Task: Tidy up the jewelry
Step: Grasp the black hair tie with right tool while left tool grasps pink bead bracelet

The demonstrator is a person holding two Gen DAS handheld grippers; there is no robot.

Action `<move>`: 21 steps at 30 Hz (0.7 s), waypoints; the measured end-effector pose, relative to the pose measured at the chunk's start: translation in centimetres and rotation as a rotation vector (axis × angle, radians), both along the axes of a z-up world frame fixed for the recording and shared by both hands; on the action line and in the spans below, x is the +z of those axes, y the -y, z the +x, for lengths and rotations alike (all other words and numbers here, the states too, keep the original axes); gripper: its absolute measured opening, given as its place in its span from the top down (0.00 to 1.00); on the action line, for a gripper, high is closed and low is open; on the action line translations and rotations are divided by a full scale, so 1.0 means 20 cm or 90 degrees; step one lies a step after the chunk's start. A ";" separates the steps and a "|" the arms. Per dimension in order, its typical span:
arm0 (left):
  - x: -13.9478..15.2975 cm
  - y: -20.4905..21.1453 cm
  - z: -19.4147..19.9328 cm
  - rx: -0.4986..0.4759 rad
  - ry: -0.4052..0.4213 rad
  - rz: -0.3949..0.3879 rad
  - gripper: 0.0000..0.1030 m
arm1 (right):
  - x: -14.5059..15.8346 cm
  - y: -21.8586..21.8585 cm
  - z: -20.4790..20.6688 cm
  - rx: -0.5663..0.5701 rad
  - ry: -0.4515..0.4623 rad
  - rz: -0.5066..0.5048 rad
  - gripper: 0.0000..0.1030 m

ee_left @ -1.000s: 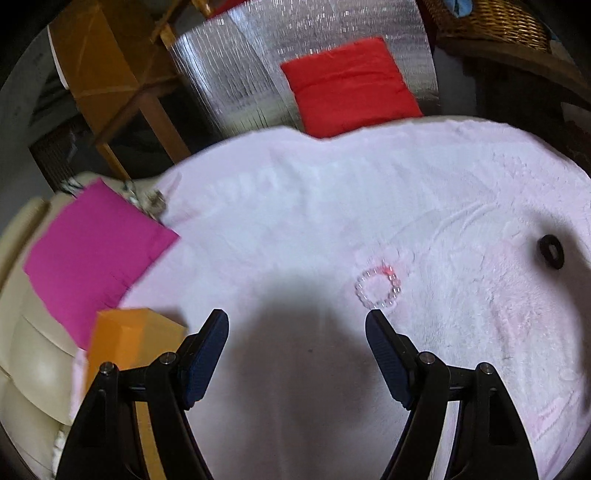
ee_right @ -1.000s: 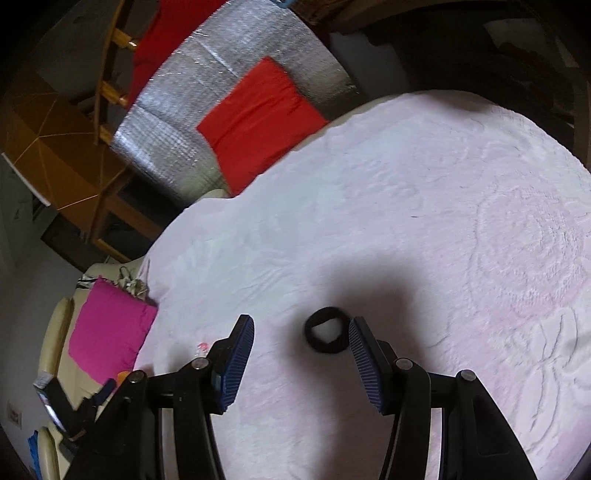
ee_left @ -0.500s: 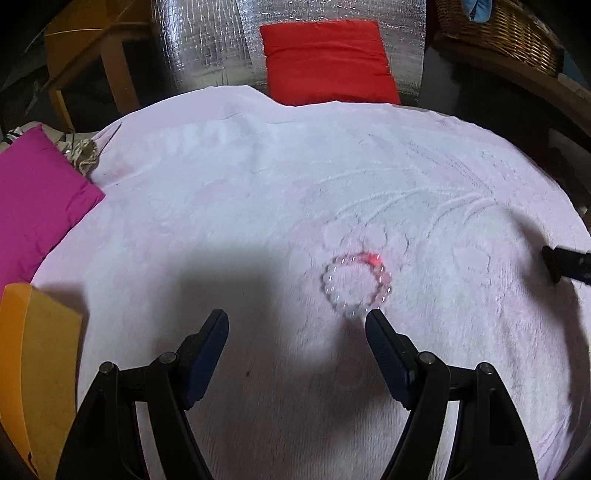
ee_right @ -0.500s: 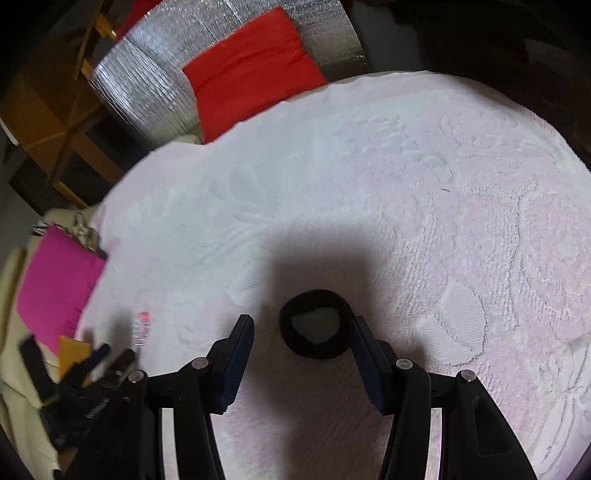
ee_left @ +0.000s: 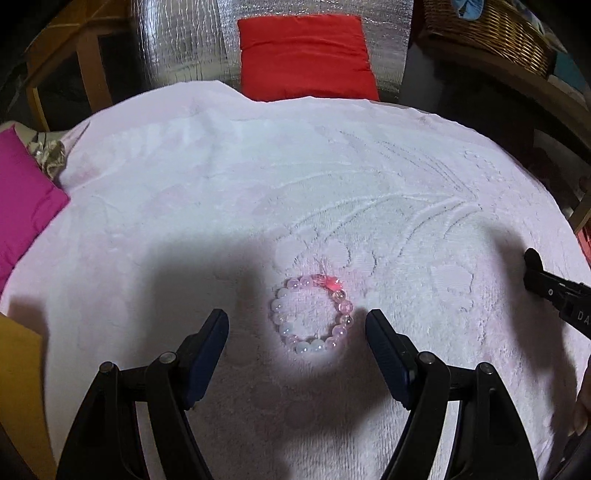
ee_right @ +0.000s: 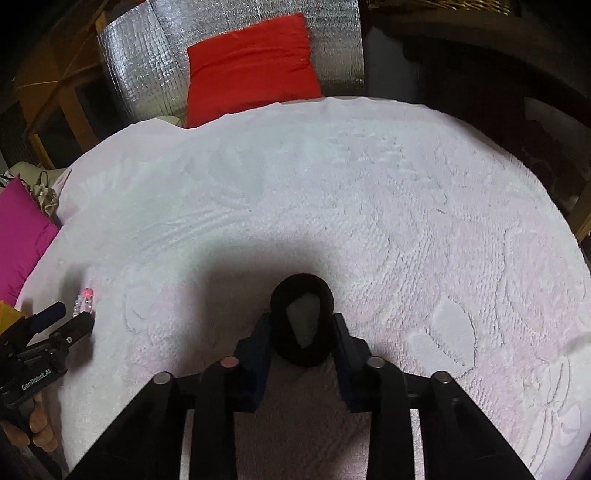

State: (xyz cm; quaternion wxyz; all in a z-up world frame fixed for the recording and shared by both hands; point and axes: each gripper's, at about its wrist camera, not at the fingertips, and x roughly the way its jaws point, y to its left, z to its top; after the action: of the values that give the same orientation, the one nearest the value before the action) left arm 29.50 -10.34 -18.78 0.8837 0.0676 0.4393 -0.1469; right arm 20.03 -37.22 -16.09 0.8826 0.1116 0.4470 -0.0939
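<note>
Now right tongs (ee_right: pixel 301 332) have just closed, squeezing the fuzzy black band (ee_right: pixel 301 321); left tongs (ee_left: pixel 295 332) gape around the pink bead bracelet (ee_left: pixel 312 314).

A rough, matt pink towel (ee_left: pixel 221 192) with raised patterns carries a glossy, translucent bead bracelet (ee_left: pixel 312 314) and a fuzzy black cloth band (ee_right: pixel 301 325), beyond crinkled shiny foil (ee_left: pixel 184 37) and woven wicker (ee_left: pixel 487 33).
</note>
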 end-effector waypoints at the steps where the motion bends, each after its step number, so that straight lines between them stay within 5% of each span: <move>1: 0.00 -0.01 0.01 0.000 -0.005 -0.015 0.25 | 0.01 0.00 -0.01 0.000 0.001 -0.002 0.74; 13: 0.02 -0.02 -0.02 -0.018 0.001 -0.056 0.86 | 0.04 -0.06 -0.03 0.001 0.011 0.024 0.79; 21: 0.06 -0.06 -0.06 -0.014 0.007 -0.067 0.92 | 0.07 -0.09 -0.06 0.002 0.023 0.033 0.79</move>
State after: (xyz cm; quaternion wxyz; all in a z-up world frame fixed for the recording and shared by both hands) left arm 28.30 -9.22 -17.58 0.8867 0.0266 0.4253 -0.1791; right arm 18.81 -35.44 -14.71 0.8874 0.1357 0.4336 -0.0786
